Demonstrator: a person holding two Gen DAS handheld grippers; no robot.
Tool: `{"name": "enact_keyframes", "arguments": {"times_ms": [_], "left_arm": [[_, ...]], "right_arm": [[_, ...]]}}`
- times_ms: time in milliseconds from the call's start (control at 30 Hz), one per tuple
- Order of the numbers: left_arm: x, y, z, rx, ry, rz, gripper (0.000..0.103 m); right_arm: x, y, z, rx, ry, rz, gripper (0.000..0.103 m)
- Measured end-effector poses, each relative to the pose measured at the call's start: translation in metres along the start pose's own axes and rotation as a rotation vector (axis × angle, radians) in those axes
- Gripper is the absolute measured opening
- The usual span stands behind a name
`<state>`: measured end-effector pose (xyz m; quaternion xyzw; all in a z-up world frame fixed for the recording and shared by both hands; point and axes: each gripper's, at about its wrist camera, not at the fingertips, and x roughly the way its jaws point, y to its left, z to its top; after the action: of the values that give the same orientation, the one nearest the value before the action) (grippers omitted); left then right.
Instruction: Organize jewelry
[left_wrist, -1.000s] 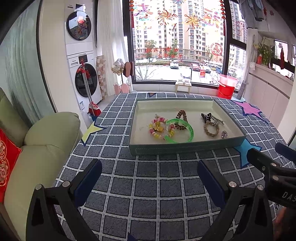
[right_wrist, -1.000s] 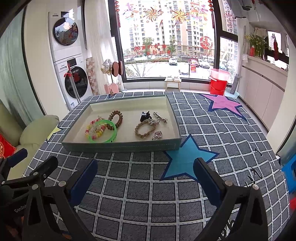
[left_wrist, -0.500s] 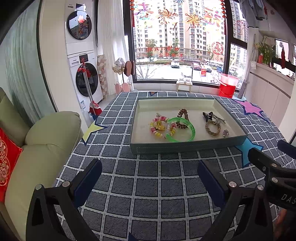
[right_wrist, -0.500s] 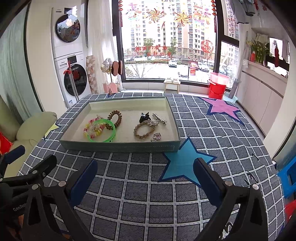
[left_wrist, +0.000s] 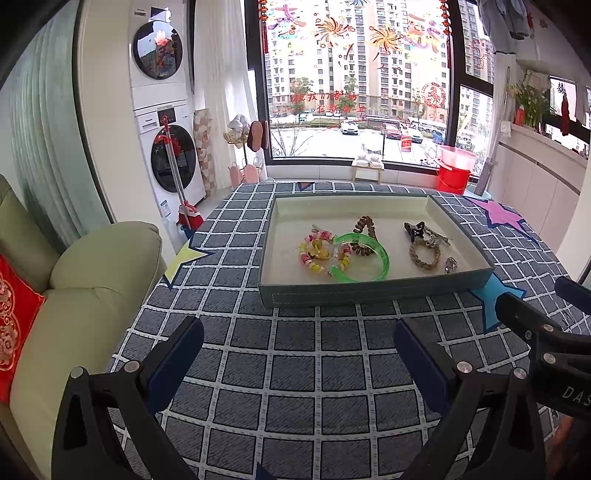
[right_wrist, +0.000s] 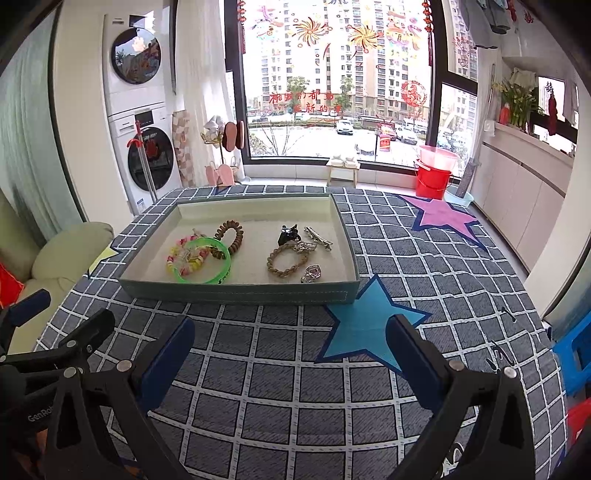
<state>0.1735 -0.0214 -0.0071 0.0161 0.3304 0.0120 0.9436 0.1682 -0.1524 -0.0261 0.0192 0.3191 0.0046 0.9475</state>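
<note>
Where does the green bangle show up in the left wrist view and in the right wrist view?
Left wrist: the green bangle lies in the tray, near the middle, right of the colorful bead bracelet.
Right wrist: the green bangle lies in the tray's left half, overlapping the bead bracelet.
Shared landmark: the brown spiral hair tie just behind it.

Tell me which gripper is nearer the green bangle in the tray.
Left, narrowly. The left gripper sits straight before the green bangle; the right gripper is offset to its right.
</note>
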Motion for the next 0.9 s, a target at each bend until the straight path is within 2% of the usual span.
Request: {"name": "enact_keyframes", "arguments": {"times_ms": [900], "left_arm": [[-0.0012,-0.0005,-0.0002,0.009,0.003,-0.004,0.103]], "right_arm": [[-0.0004,0.0005,0.0011,-0.003,-0.001,0.0,0.103]]}}
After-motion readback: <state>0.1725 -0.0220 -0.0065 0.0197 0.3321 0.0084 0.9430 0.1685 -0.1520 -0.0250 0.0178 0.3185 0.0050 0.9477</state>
